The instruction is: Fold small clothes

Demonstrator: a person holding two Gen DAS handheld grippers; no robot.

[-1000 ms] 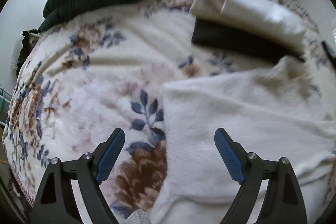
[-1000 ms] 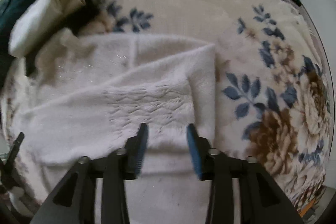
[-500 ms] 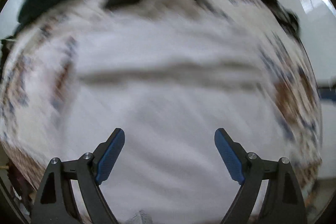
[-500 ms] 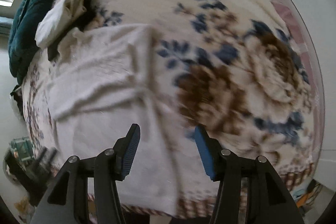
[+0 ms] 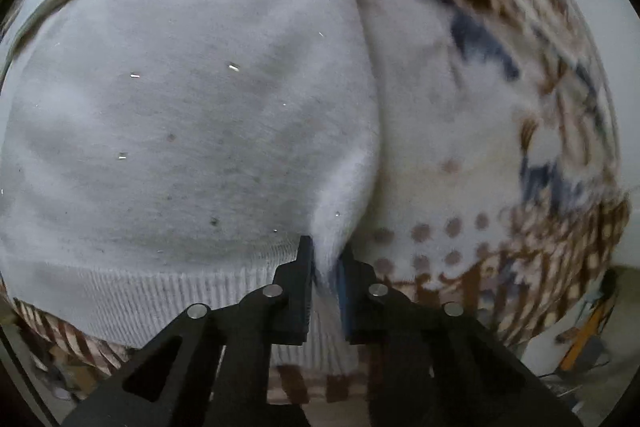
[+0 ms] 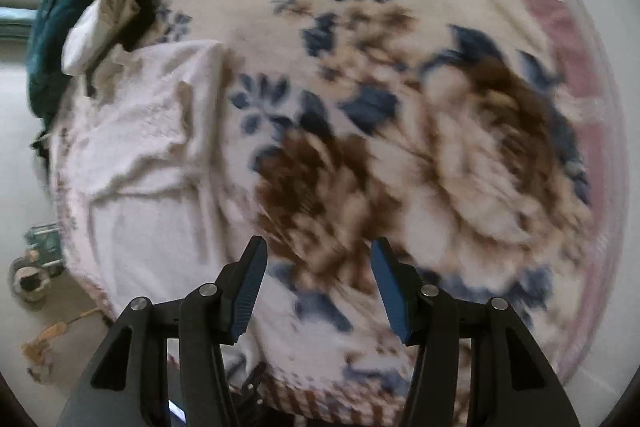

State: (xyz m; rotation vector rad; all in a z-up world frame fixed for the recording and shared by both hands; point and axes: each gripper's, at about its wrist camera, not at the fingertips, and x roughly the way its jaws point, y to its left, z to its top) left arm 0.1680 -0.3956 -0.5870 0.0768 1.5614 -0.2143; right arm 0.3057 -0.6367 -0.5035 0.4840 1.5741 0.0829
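Observation:
A white knit sweater (image 5: 192, 115) lies spread on a floral blanket (image 5: 460, 115). In the left wrist view it fills the left and middle, with its ribbed hem (image 5: 160, 291) nearest me. My left gripper (image 5: 326, 259) is shut on the sweater's lower right corner, at the hem. In the right wrist view the same sweater (image 6: 148, 155) lies at the left, partly folded and rumpled. My right gripper (image 6: 318, 259) is open and empty above the blanket's brown flower (image 6: 320, 183), to the right of the sweater.
A dark green cushion (image 6: 56, 39) and a pale and black pile of clothes (image 6: 116, 15) lie at the far left of the bed. The blanket's edge (image 6: 360, 415) is just below my right gripper. Small objects sit on the floor (image 6: 32, 267) at left.
My left gripper swung right across the sweater and shut on its hem corner. My right gripper let go of the sweater, opened and moved right over the blanket.

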